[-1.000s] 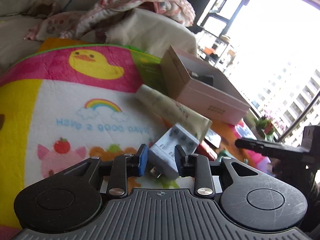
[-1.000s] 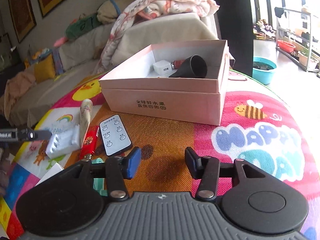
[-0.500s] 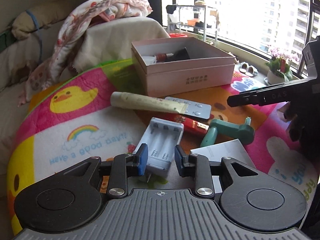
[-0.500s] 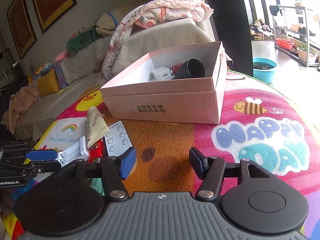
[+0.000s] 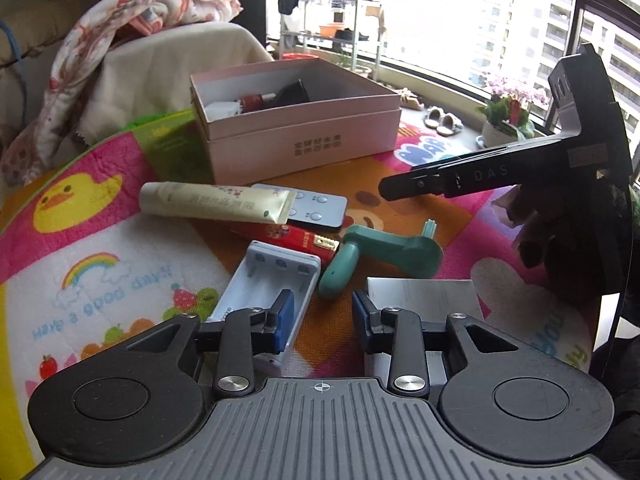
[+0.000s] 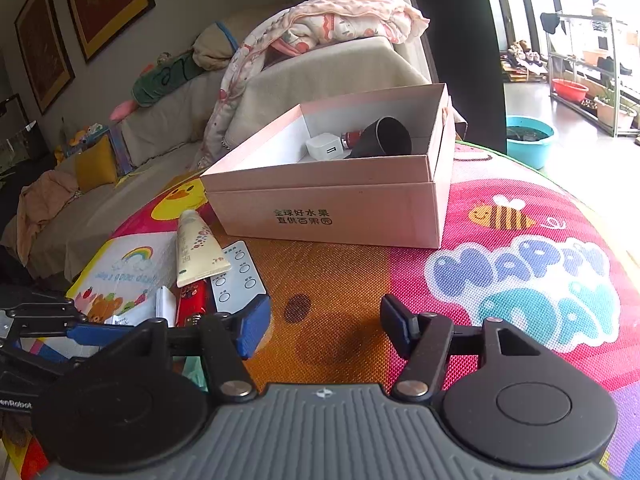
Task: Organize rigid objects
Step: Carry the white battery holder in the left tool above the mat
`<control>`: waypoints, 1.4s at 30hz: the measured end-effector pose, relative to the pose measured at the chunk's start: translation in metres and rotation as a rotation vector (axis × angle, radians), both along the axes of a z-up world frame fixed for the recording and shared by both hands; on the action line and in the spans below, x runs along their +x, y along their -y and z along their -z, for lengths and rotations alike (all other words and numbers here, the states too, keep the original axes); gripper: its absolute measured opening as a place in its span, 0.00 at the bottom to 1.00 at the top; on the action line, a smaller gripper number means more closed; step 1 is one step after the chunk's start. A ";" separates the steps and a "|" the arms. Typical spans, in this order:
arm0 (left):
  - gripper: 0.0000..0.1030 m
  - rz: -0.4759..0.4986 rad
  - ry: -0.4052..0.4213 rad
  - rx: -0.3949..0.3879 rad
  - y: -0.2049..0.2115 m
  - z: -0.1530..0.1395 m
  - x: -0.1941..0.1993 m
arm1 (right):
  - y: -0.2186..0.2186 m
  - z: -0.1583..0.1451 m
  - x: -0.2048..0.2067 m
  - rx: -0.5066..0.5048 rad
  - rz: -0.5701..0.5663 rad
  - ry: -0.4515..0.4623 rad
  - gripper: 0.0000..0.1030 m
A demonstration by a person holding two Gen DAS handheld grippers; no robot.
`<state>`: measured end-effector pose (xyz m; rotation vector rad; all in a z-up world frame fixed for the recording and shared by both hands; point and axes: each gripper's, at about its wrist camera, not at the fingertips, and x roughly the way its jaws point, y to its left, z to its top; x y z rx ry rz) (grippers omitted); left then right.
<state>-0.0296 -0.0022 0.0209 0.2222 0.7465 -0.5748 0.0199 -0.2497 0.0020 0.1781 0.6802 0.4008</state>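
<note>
A: Where is the white battery charger (image 5: 269, 292) found relative to the left tongs (image 5: 322, 320)?

B: It is seen lying flat on the colourful play mat (image 5: 100, 280), slots up, with its near end tucked under the left blue pad (image 5: 285, 320). The space between the two pads is taken up only by mat. The jaws have just been opening; nothing is gripped, and the charger is left lying on the mat.

A: And the right tongs (image 6: 325, 330)?

B: They are held apart over bare orange mat, and have just been opening, with nothing between them. The pink box (image 6: 340, 200) is placed beyond them, open, with a white plug, a red item and a dark funnel-shaped piece inside.

A: What else is laid near the charger?

B: A cream tube (image 5: 216, 202), a grey remote (image 5: 316, 210), a red tube (image 5: 288, 238) and a green handled tool (image 5: 384, 252) are grouped just beyond it, between it and the box.
</note>
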 end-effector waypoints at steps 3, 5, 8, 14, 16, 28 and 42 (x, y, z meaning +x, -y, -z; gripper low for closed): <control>0.38 -0.068 0.087 0.107 -0.004 -0.003 -0.002 | 0.000 0.000 0.000 -0.001 0.000 0.000 0.60; 0.37 -0.084 0.110 0.155 -0.009 -0.003 0.001 | 0.000 0.000 0.000 -0.001 0.000 0.000 0.60; 0.43 -0.077 0.096 0.153 -0.015 -0.001 0.005 | 0.000 0.000 0.000 -0.001 0.000 0.000 0.60; 0.43 -0.209 0.108 0.145 -0.029 0.000 0.018 | 0.000 0.000 -0.001 -0.001 0.000 0.000 0.60; 0.42 -0.207 0.095 0.118 -0.033 -0.002 0.017 | 0.000 0.000 -0.001 -0.001 0.000 0.000 0.60; 0.42 -0.104 0.080 0.159 -0.005 0.007 0.006 | 0.000 0.000 -0.001 -0.002 0.001 0.001 0.61; 0.57 -0.169 0.136 0.167 -0.006 -0.004 0.004 | 0.000 0.000 -0.001 -0.001 -0.005 0.000 0.64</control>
